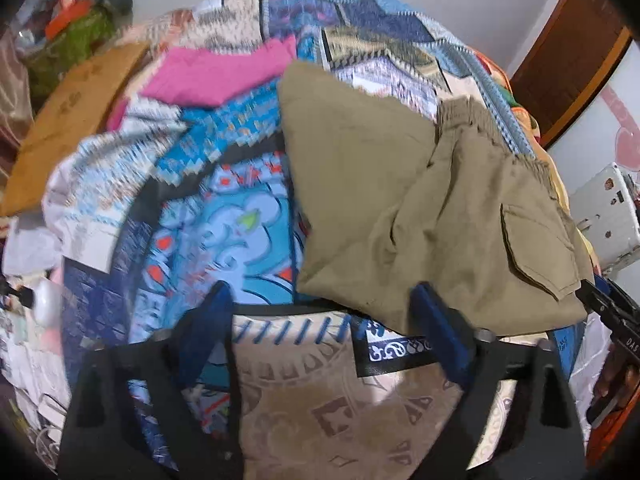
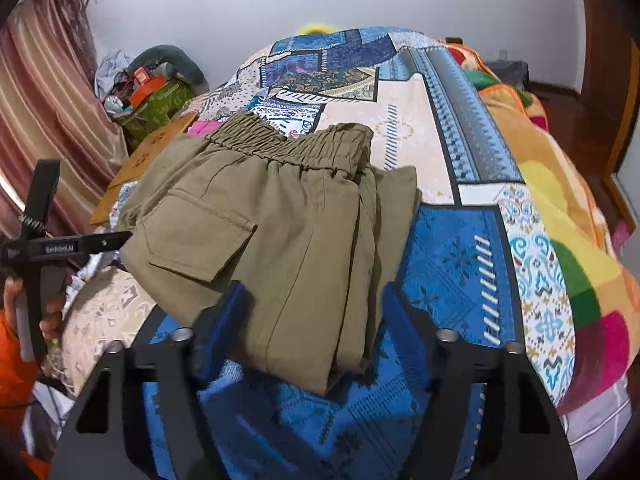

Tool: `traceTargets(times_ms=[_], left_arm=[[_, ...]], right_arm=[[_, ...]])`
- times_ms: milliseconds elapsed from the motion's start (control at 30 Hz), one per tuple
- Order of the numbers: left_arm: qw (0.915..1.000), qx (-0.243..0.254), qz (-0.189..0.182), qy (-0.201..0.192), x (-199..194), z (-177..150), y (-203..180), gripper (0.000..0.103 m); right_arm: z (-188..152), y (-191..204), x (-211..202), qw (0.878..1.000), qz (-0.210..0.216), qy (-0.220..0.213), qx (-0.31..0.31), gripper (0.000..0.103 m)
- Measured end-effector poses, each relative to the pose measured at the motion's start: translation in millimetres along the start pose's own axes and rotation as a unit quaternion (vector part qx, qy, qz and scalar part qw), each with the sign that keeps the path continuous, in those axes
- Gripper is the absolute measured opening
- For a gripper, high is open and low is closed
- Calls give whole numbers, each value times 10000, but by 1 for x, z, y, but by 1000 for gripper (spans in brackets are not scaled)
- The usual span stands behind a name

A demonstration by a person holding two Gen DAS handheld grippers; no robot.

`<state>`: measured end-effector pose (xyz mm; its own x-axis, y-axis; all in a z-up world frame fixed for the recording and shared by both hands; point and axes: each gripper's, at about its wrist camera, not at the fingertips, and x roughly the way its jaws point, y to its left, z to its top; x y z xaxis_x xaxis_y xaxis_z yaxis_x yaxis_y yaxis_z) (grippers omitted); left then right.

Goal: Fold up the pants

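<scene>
Gaping wide, both tools [image 1: 324,320] [image 2: 316,312] empty beside folded pants [image 2: 272,220].

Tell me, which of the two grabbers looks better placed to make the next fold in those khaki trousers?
Probably the right gripper: its open fingers straddle the near edge of the folded pants. The left gripper is open too, but mostly over bare bedspread, beside the pants' corner.

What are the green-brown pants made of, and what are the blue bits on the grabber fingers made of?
The pants look like matte woven cloth, maybe cotton: soft creases, stitched pocket flap, gathered stretchy waistband. The blue finger pads on the right gripper look like dull rubber or foam, set on smooth black arms that seem to be plastic. It is hard to be sure from pictures alone.
</scene>
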<state>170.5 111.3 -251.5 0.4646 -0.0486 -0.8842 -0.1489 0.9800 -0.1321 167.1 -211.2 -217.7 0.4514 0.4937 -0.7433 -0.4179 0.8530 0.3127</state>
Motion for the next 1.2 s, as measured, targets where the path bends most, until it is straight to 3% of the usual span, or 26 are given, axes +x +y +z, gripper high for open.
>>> traceTargets(times_ms=[100,200,267,400,633,733,833,900,1033,1067,1200], left_arm=[[9997,49,161,-176,-5,9,5,72],[9989,89,457,-63,8,15,15,58],[9988,97,485,56,20,11,22,59],[9984,202,515,-136,19,3,26,61],[9978,289,599,-72,15,-1,30,67],[9954,413,860,23,11,2,33,66],[9965,364,750,-82,-5,10,37,66],[9964,407,661,-331,-20,21,31,66],[9946,749,266,-670,-36,49,-2,66],[9935,869,143,-728,-36,56,-14,66],[9896,1250,-325,-640,-17,78,-59,66]], right_arm=[[-1,3,-4,10000,-48,-13,-75,47],[-3,8,1,9993,-224,17,-299,43],[-3,9,9,9985,-336,56,-431,40],[0,2,17,9980,-428,27,-462,39],[7,-5,20,9958,-602,106,-686,38],[11,-7,16,9948,-741,121,-688,39],[17,-11,9,9910,-1087,110,-771,39],[23,-14,2,9913,-1082,70,-744,39],[44,-5,-4,9953,-638,-25,-725,41],[49,-1,-2,9961,-501,-45,-724,45],[69,15,14,9976,59,-69,-681,50]])
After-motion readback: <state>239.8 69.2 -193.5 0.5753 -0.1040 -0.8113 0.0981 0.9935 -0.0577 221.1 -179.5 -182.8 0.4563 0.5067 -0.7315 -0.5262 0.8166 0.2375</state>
